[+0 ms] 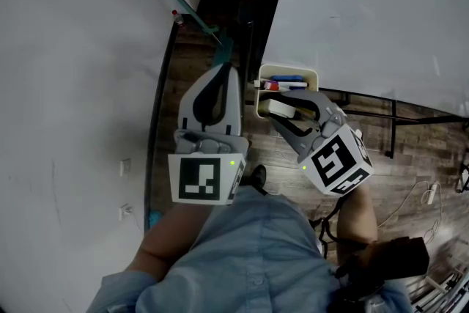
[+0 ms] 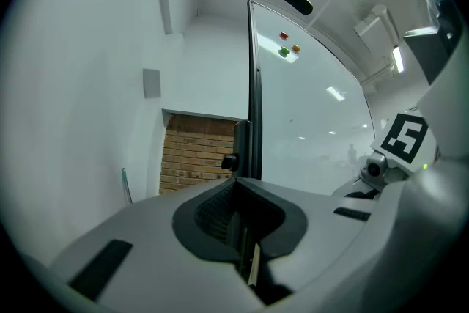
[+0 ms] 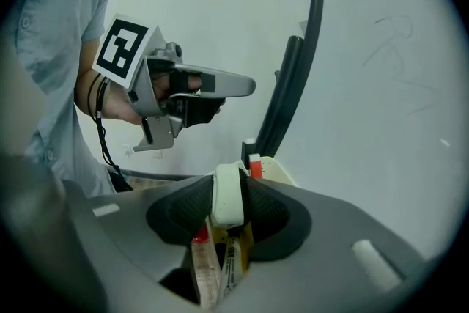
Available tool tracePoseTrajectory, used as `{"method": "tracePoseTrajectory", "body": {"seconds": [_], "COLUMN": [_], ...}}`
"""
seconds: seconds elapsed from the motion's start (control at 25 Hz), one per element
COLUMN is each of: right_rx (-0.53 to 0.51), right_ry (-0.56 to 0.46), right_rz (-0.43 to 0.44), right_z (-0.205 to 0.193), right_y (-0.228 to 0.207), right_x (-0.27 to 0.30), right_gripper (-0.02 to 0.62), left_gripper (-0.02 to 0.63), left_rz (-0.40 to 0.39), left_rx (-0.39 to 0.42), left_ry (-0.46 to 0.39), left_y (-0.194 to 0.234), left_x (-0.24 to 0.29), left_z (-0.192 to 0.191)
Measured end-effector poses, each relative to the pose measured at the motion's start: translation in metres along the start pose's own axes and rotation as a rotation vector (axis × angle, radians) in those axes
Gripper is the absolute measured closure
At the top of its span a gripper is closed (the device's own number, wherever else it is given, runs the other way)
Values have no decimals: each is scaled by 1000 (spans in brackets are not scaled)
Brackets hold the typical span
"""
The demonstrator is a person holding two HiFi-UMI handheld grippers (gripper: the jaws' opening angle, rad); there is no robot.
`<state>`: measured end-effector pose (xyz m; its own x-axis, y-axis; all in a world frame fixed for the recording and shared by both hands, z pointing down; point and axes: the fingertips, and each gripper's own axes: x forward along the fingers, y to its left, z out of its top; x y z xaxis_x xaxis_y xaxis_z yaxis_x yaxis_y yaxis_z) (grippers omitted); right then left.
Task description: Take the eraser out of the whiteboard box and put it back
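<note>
White eraser sits clamped between the right gripper's jaws, right over the cream box of markers below its tips. Beside it, the left gripper has its jaws closed together on nothing.

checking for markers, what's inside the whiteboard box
A blue marker and a red marker lie in the box. The eraser in the right gripper covers the near end, so anything beneath is hidden.

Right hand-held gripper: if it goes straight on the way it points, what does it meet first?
Probably the markers in the box, right beyond the eraser that the right hand-held gripper clamps; depth is unclear.
</note>
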<state>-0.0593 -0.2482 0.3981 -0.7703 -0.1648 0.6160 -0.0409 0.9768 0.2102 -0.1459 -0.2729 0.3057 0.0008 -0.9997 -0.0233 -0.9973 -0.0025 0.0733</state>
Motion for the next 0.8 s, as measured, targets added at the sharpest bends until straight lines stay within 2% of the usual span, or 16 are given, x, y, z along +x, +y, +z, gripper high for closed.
{"method": "tracePoseTrajectory", "body": {"seconds": [0.4,0.8], "right_rx": [-46,-28], "right_ry": [43,-55], "right_rz": [13,-9], "right_z": [-4,12], "right_y": [2,4], "right_x": [5,-17], "right_gripper": [441,431], "left_gripper": [603,603], "left_rz": [-14,10], "left_rx": [8,39], "left_ry": [0,-34], "left_y": [-3,-10], "left_x": [0,-16], "left_z": [2,18]}}
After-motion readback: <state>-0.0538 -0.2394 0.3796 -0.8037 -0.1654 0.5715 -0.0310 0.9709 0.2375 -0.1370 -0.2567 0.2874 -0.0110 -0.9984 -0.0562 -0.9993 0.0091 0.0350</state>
